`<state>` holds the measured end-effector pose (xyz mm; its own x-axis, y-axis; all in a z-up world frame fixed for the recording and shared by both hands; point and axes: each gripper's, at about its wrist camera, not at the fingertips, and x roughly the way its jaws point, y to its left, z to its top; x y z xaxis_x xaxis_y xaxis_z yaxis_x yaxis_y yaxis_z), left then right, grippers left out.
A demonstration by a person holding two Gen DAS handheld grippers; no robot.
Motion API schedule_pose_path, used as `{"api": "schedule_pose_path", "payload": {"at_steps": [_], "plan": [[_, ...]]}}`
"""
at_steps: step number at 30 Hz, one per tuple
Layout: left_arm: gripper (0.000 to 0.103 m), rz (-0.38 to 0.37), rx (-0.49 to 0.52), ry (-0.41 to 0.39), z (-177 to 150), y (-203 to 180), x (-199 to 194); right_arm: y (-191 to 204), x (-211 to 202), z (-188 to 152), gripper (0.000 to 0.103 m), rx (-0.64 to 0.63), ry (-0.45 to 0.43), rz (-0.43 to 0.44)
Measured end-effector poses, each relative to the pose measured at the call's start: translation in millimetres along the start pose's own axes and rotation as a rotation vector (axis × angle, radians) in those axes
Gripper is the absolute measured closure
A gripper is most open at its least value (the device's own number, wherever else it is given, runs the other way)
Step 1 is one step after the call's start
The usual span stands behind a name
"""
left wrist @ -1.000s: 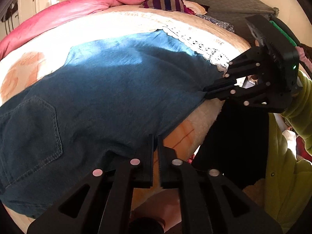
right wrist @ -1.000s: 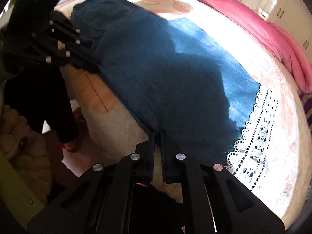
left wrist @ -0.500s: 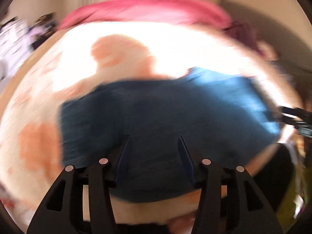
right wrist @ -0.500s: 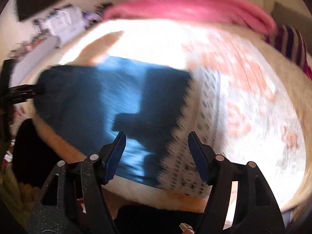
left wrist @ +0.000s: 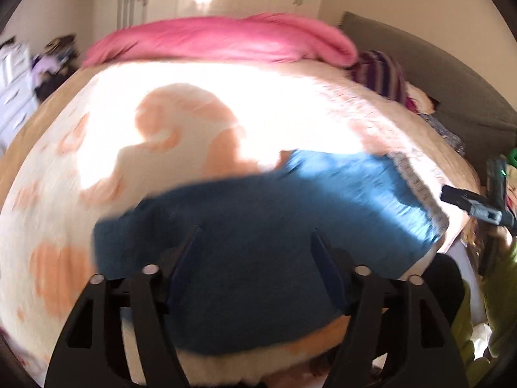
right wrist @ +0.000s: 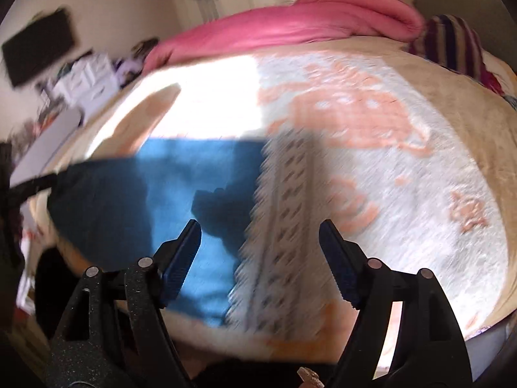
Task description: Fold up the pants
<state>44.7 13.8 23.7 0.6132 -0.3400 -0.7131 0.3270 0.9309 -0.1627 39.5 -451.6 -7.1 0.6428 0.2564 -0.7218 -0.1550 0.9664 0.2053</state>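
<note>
Blue denim pants (left wrist: pixel 274 223) lie flat along the near edge of the bed, with a white lace hem (left wrist: pixel 416 190) at the right end. My left gripper (left wrist: pixel 255 236) is open and empty above the waist end. In the right wrist view the pants (right wrist: pixel 181 187) and lace hem (right wrist: pixel 287 213) lie below my right gripper (right wrist: pixel 260 229), which is open and empty above the hem end. The right gripper also shows at the right edge of the left wrist view (left wrist: pixel 471 203). Both views are blurred by motion.
The bed carries a cream blanket with orange patterns (left wrist: pixel 161 123). A pink duvet (left wrist: pixel 219 38) lies along the far side, and a striped cloth (left wrist: pixel 384 74) and grey headboard (left wrist: pixel 452 90) at the right. White drawers (right wrist: pixel 87 84) stand beyond the bed.
Both grippers have opened and let go of the pants' near edge, then lifted back above the bed. The pants now lie flat on the blanket.
</note>
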Motion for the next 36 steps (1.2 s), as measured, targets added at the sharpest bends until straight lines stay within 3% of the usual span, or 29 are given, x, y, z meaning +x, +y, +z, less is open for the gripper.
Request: {"api": "schedule_pose_path", "payload": {"at_steps": [5, 9, 13, 17, 19, 22, 24, 25, 29, 36], "plan": [[0.023, -0.098, -0.024, 0.034, 41.2, -30.4, 53.2, -37.0, 25.6, 42.5, 0.034, 0.130, 0.001, 0.026], [0.023, -0.150, -0.084, 0.104, 63.4, -38.0, 103.4, -58.3, 63.6, 69.3, 0.034, 0.180, 0.063, 0.070], [0.023, -0.109, -0.079, 0.163, 75.2, -40.9, 153.2, -73.2, 96.1, 73.4, 0.041, 0.234, 0.119, 0.117], [0.025, -0.149, -0.113, 0.211, 77.1, -35.3, 181.9, -68.1, 116.3, 67.5, 0.055, 0.203, 0.158, 0.158], [0.028, -0.159, -0.117, 0.220, 75.0, -36.5, 191.2, -65.9, 120.5, 65.3, 0.055, 0.182, 0.156, 0.166], [0.042, -0.186, -0.118, 0.207, 71.3, -40.9, 193.9, -64.7, 119.2, 62.3, 0.057, 0.169, 0.139, 0.180], [0.066, -0.214, -0.139, 0.200, 71.4, -42.9, 193.4, -63.3, 116.2, 60.5, 0.067, 0.150, 0.134, 0.199], [0.070, -0.234, -0.146, 0.202, 70.3, -44.8, 193.7, -61.3, 115.4, 58.6, 0.077, 0.139, 0.138, 0.231], [0.097, -0.244, -0.120, 0.196, 68.6, -52.4, 190.6, -52.7, 106.9, 54.3, 0.087, 0.089, 0.112, 0.240], [0.098, -0.171, 0.016, 0.090, 92.7, -69.9, 162.8, -38.3, 72.6, 77.9, 0.089, -0.028, -0.005, 0.164]]}}
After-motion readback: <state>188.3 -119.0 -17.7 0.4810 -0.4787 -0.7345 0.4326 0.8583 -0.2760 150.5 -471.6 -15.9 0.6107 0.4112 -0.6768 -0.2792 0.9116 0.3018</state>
